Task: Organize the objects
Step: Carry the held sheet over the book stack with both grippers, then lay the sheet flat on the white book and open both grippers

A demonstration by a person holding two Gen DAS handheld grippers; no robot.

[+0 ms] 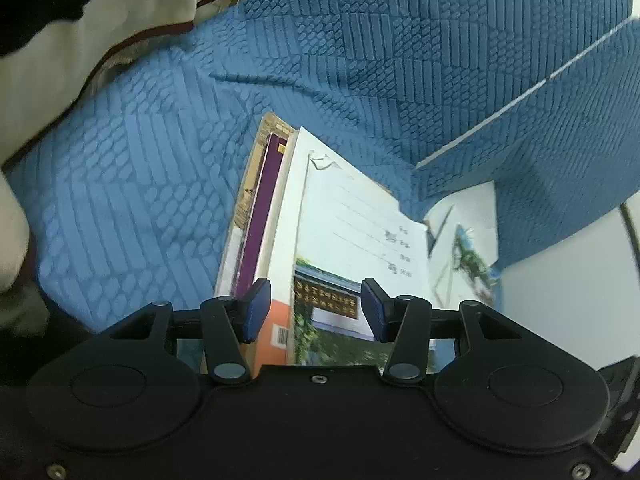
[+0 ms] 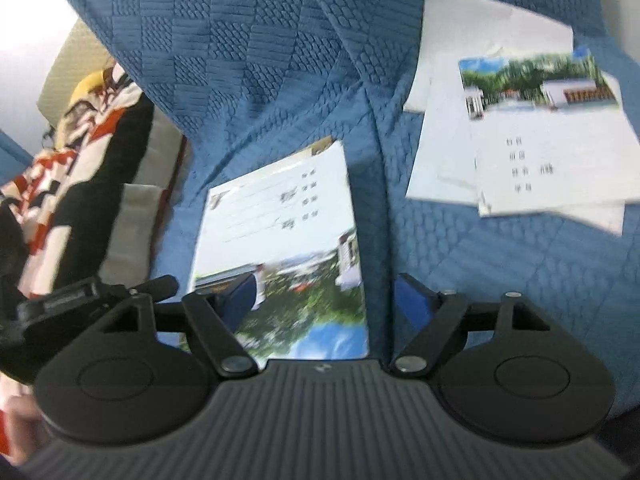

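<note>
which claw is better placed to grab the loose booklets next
Probably right: the right claw is open, and the loose booklets show ahead only in its view. The left claw hovers over the stack.

I can't read any text here. The booklet (image 1: 352,220) under my left camera carries a few printed characters at about 3 o'clock on its white cover, too blurred to make out, and a barcode (image 1: 282,336) at 7 o'clock. The sheets (image 2: 532,164) at 2 o'clock in my right view show four short blurred lines.
</note>
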